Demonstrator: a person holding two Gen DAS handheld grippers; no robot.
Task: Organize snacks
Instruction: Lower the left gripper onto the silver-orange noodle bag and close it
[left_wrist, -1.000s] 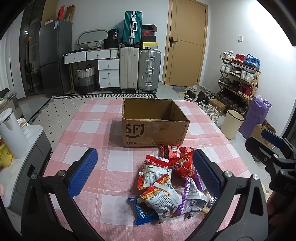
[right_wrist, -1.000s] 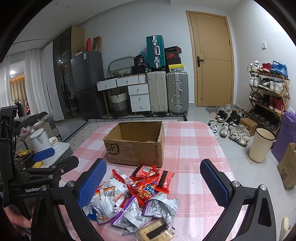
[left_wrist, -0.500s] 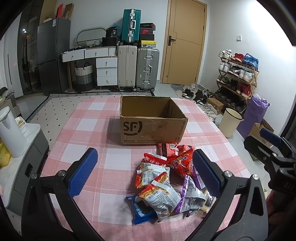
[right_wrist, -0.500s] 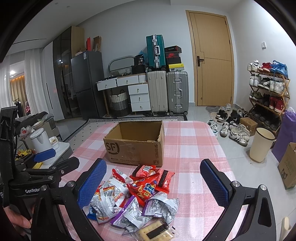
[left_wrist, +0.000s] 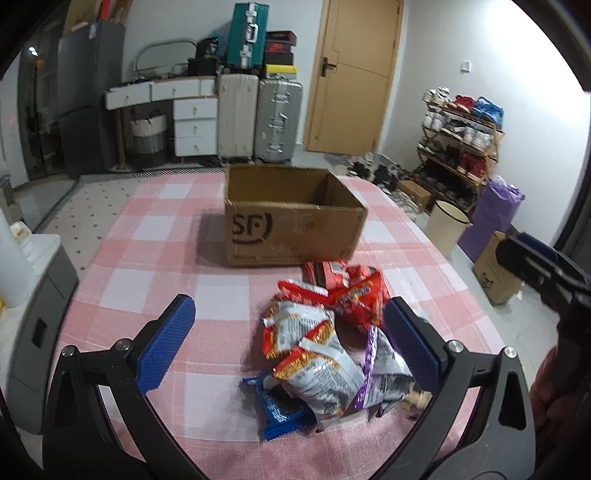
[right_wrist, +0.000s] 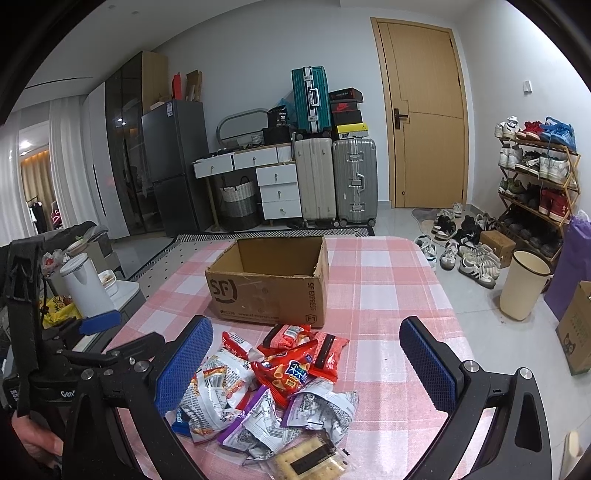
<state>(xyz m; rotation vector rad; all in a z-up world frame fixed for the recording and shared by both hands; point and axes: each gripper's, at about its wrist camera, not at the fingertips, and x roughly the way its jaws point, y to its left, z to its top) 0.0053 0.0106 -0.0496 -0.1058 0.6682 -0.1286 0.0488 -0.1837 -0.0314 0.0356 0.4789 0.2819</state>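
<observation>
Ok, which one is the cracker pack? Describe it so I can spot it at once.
Start at the cardboard box on the checked table; the snack pile lies in front of it. The cracker pack is at the pile's near edge, farthest from the box. It is the only clear wrapper, showing pale square crackers and a dark label, whereas its neighbours are printed bags.

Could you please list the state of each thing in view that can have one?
Box: open, nothing visible inside.
Snack pile: loose on the table, outside the box.
Left gripper: open, holding nothing.
Right gripper: open, holding nothing.
Door: closed.
</observation>
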